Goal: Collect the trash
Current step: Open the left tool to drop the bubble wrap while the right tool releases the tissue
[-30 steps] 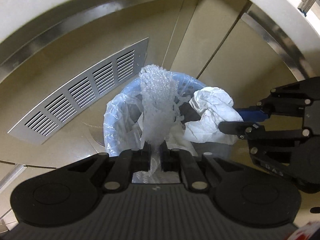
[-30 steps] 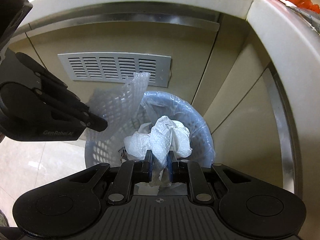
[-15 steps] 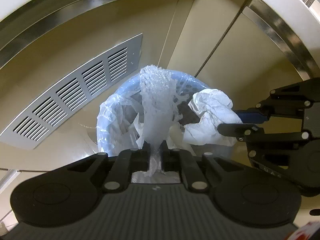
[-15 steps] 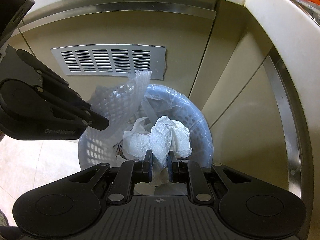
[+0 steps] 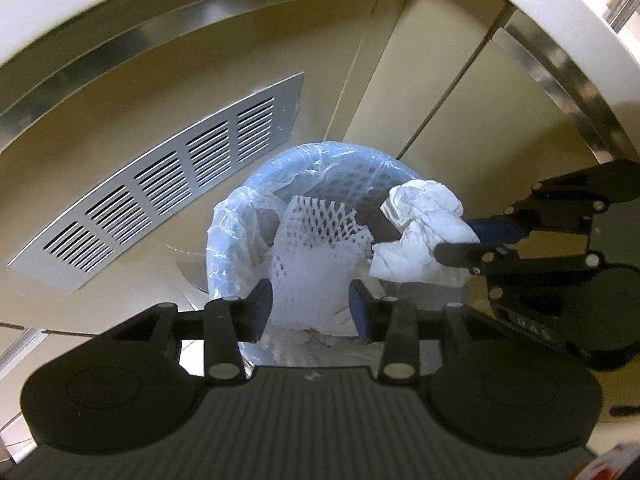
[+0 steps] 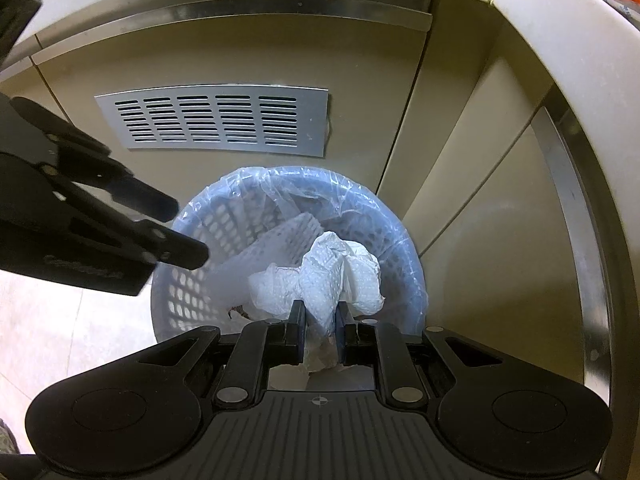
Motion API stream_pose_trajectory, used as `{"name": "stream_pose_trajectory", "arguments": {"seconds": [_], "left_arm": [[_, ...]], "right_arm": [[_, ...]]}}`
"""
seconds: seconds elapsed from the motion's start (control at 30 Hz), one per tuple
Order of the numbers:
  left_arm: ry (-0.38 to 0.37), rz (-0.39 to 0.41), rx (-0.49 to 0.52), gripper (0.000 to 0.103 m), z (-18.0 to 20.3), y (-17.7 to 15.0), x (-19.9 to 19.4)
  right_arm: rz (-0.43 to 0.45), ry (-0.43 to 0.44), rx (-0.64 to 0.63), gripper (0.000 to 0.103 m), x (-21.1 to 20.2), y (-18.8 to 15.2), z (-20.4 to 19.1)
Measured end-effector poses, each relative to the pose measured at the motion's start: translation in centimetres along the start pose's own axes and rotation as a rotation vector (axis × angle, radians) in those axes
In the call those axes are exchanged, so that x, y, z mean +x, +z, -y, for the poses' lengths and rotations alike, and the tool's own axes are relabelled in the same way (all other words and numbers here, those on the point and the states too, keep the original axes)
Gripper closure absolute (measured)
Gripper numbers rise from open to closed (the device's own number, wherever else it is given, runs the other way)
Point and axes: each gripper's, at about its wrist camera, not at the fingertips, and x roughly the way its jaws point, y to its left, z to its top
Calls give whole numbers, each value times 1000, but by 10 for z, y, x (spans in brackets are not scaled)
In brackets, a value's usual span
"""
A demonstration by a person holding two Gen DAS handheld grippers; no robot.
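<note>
While the left gripper (image 5: 311, 308) points down over the bin, its jaws are opening, and the white foam fruit net (image 5: 316, 256) sits in the gap between them without the pads pressing on it. The net looks loose, its bottom end already down inside the basket and its top edge flopped toward the back. Over on the right side of that same view, the right gripper (image 5: 472, 242) is pinched tight on a crumpled paper towel (image 5: 420, 236), holding it up just above the rim on the near right side.

From the right wrist camera you get the same story up close: jaws narrow, towel wad (image 6: 320, 280) squeezed between the pads and bulging out above them, hanging over the inside of the bin. The net (image 6: 276, 240) shows behind it, leaning against the left inner wall.

Both pieces are over or in the blue mesh trash basket (image 6: 200, 272), which has a thin clear liner bag (image 6: 288, 180) folded over its rim. It stands on the floor right up against beige cabinet doors, with a silver vent grille (image 6: 216, 120) on the panel just behind it and a white countertop edge (image 6: 560, 40) curving above.
</note>
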Motion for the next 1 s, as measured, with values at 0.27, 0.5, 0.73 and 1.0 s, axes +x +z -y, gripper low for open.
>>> {"name": "stream_pose_trajectory", "arguments": {"seconds": [0.27, 0.5, 0.73, 1.0], "left_arm": [[22, 0, -19, 65, -5, -11, -8], [28, 1, -25, 65, -9, -14, -10], [30, 8, -28, 65, -11, -14, -13], [32, 2, -32, 65, -11, -15, -13]], "right_arm": [[18, -6, -3, 88, 0, 6, 0], [32, -12, -7, 88, 1, 15, -1], [59, -28, 6, 88, 3, 24, 1], [67, -31, 20, 44, 5, 27, 6]]}}
